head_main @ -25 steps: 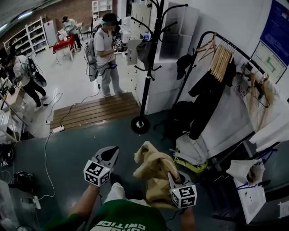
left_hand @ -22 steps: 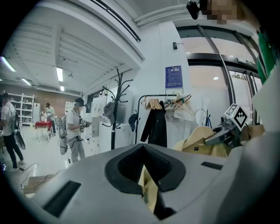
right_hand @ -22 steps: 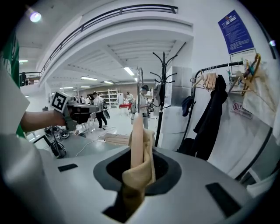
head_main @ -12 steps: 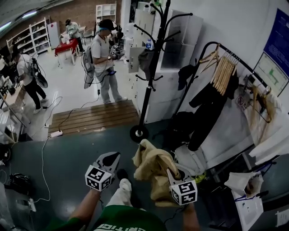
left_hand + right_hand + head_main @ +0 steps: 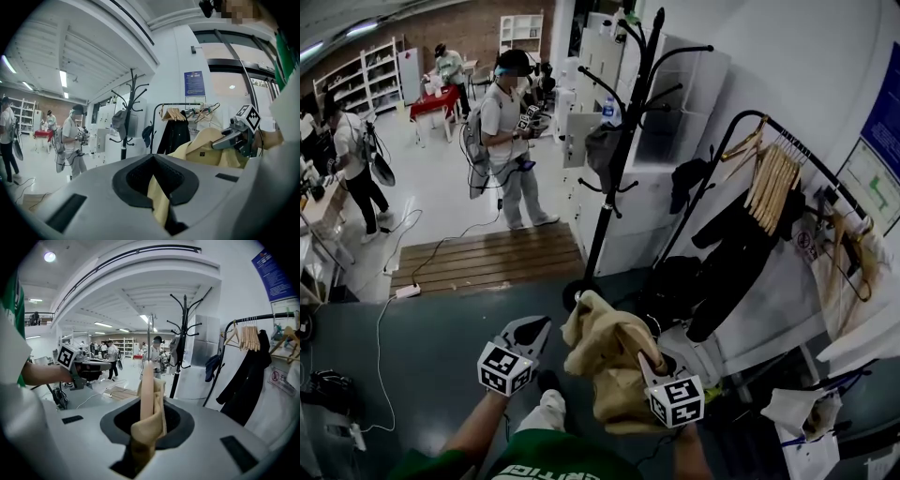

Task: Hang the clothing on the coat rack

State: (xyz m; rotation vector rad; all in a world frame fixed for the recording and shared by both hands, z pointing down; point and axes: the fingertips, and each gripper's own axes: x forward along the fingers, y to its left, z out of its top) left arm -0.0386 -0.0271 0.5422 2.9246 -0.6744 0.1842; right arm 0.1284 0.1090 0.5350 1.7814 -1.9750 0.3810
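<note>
The right hand-held gripper [image 5: 148, 414] is clamped on a fold of the tan jacket [image 5: 605, 352], which is bunched near the coat rack [image 5: 619, 141] base. The left hand-held gripper [image 5: 531, 330] hangs just beside the jacket, jaws slightly apart and empty.

Foot of coat rack [image 5: 619, 159] — mostly behind tan garment [image 5: 609, 356]; blue poster [image 5: 886, 103] — partly off right edge

Head view looks steeply down; both gripper views face level toward the shared coat rack [image 5: 598, 225].
</note>
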